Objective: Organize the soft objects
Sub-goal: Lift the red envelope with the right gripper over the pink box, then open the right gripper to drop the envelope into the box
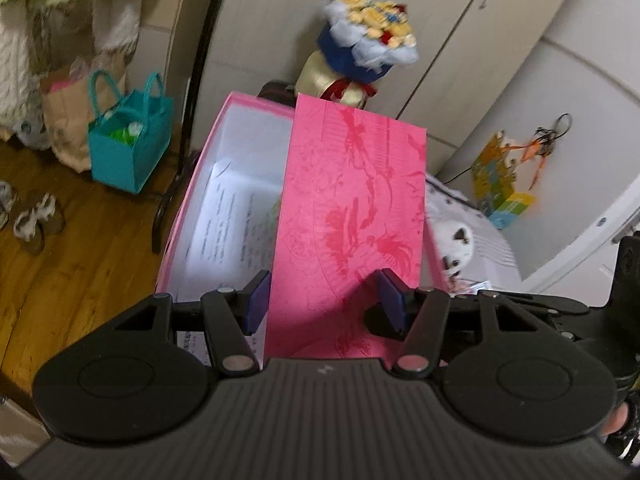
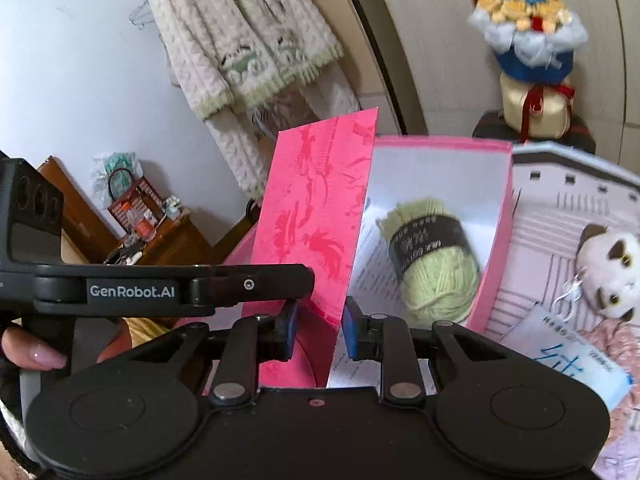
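Note:
A pink box [image 1: 208, 184] stands open with printed paper inside. Its pink lid [image 1: 352, 216] is tilted up over the box. In the right wrist view a ball of light green yarn [image 2: 436, 264] with a black band lies inside the box [image 2: 492, 240]. My right gripper [image 2: 320, 328] holds the lid's [image 2: 316, 208] near edge between its blue pads. My left gripper [image 1: 324, 300] is open, its fingers wide apart on either side of the lid's lower part. A white cat plush [image 2: 612, 268] lies in the basket to the right, also seen in the left wrist view [image 1: 456, 244].
A pale lattice basket [image 2: 568, 176] holds the plush and a paper card [image 2: 568, 360]. A plush bouquet [image 1: 368, 36] stands behind the box. A teal bag [image 1: 128, 144] sits on the wooden floor to the left. A fluffy cardigan [image 2: 248, 52] hangs on the wall.

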